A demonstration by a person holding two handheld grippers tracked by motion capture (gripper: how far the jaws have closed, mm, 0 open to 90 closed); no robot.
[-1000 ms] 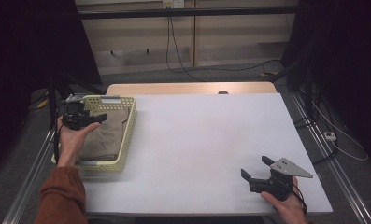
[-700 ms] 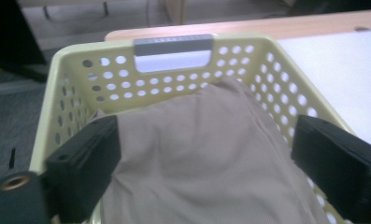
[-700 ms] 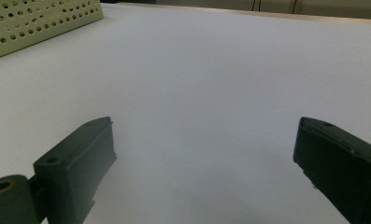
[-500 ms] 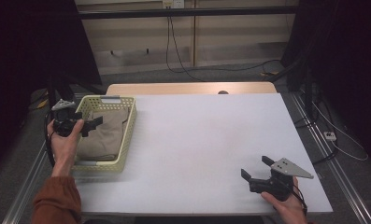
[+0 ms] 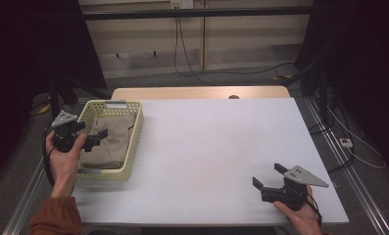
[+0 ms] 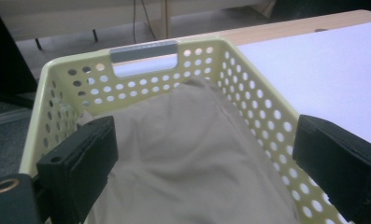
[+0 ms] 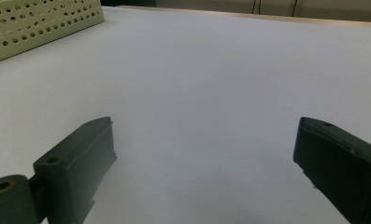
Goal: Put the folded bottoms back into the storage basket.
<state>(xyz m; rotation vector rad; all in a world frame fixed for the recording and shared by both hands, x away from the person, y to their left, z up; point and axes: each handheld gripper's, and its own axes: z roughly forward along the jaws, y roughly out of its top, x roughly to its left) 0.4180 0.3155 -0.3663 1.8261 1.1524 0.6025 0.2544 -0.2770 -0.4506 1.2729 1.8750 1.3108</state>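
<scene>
A pale yellow perforated basket (image 5: 134,139) stands at the table's left edge with a folded beige cloth (image 5: 112,139) lying in it. My left gripper (image 5: 98,138) hovers over the basket's left rim and points right across the cloth. Its jaws have just been opening and stand wide, with nothing pinched between them. In the left gripper view the cloth (image 6: 183,154) lies below the left gripper (image 6: 206,158), inside the basket (image 6: 146,49). My right gripper (image 5: 268,175) rests open near the table's front right corner. In its own view the right gripper (image 7: 204,163) has bare tabletop between the jaws.
The white tabletop (image 5: 216,142) stretches between the basket and the right hand. A wooden strip (image 5: 197,93) runs along its far edge. Cables (image 5: 192,54) trail on the floor behind. In the right gripper view the basket (image 7: 38,23) sits far off at upper left.
The left hand has drawn back from above the cloth toward the basket's near left side, its jaws wider apart. The right hand has kept still.
</scene>
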